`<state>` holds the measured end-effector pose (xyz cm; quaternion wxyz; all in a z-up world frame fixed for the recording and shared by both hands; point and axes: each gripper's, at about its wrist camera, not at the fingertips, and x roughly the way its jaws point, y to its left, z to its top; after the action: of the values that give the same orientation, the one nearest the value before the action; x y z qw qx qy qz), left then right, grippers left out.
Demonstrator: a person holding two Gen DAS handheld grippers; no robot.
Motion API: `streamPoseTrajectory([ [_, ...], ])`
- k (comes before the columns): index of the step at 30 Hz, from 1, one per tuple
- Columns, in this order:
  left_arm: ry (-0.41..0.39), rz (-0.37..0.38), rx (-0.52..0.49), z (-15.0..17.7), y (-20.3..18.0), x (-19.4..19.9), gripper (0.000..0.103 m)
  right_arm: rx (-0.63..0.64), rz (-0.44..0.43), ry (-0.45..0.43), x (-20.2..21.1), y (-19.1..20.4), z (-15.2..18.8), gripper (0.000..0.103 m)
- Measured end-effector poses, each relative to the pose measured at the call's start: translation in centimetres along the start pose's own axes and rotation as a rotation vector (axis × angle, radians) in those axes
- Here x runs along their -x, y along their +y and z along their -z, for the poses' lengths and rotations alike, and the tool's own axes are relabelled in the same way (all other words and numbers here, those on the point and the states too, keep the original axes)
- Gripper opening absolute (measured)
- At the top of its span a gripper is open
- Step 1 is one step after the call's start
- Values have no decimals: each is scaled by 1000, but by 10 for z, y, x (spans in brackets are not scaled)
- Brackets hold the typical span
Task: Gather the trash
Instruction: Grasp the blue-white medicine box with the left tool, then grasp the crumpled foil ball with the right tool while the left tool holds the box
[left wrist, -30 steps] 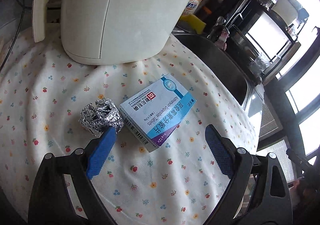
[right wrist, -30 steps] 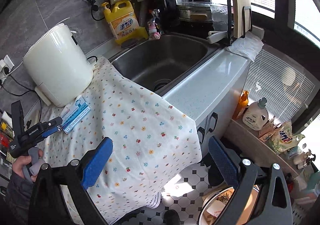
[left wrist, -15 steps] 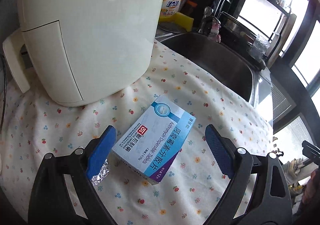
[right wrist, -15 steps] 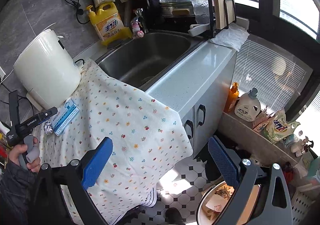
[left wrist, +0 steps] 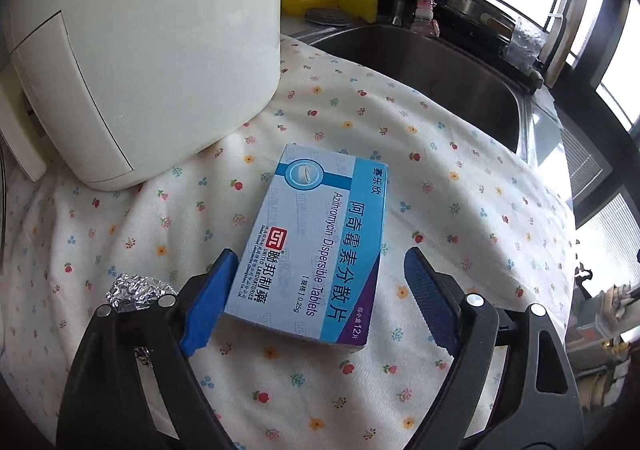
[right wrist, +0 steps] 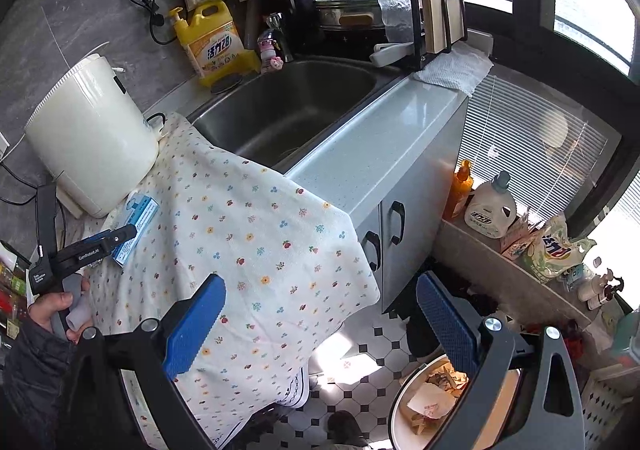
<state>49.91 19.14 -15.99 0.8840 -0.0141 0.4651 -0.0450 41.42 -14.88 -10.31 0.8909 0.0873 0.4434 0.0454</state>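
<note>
Foil ball (left wrist: 138, 292) left on tabletop, uncollected. Left claw (left wrist: 316, 298) closing around medicine box (left wrist: 316, 246) beside it, pads not yet clamped. Right claw (right wrist: 320, 326) apart, empty, above bin (right wrist: 432, 402) holding scraps.

On your bench, a flowered cloth (left wrist: 400, 153) hangs over the front edge. A cream appliance (left wrist: 140, 49) stands on it, beside the steel sink (right wrist: 296, 109). A yellow detergent jug (right wrist: 214, 41) sits behind the sink. A white detergent bottle (right wrist: 491, 205) stands on the low shelf (right wrist: 500, 274) by the window.
</note>
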Motion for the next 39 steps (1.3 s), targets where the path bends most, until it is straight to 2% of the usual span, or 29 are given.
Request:
streamPoseTrajectory([
  [1, 11, -12, -15, 1, -3, -1, 65, 4, -2, 2, -1, 1, 1, 94],
  [3, 2, 16, 5, 3, -5, 6, 64, 12, -10, 5, -2, 5, 1, 94],
  [5, -37, 5, 16, 7, -5, 20, 64, 25, -24, 7, -3, 11, 1, 94],
  [9, -101, 12, 126, 17, 14, 57, 64, 77, -75, 15, -10, 36, -3, 94],
  [15, -176, -68, 267, 43, 61, 108, 64, 207, -182, 36, -26, 98, -5, 94],
  [21, -201, -155, 427, 83, 110, 144, 64, 363, -292, 59, -43, 167, -2, 89],
  [28, -229, -273, 578, 132, 145, 180, 64, 499, -443, 113, -67, 242, 5, 82],
  [34, -220, -340, 663, 169, 162, 199, 64, 611, -493, 135, -96, 301, 15, 81],
  [39, -229, -361, 723, 187, 176, 211, 64, 681, -474, 136, -122, 342, 16, 81],
])
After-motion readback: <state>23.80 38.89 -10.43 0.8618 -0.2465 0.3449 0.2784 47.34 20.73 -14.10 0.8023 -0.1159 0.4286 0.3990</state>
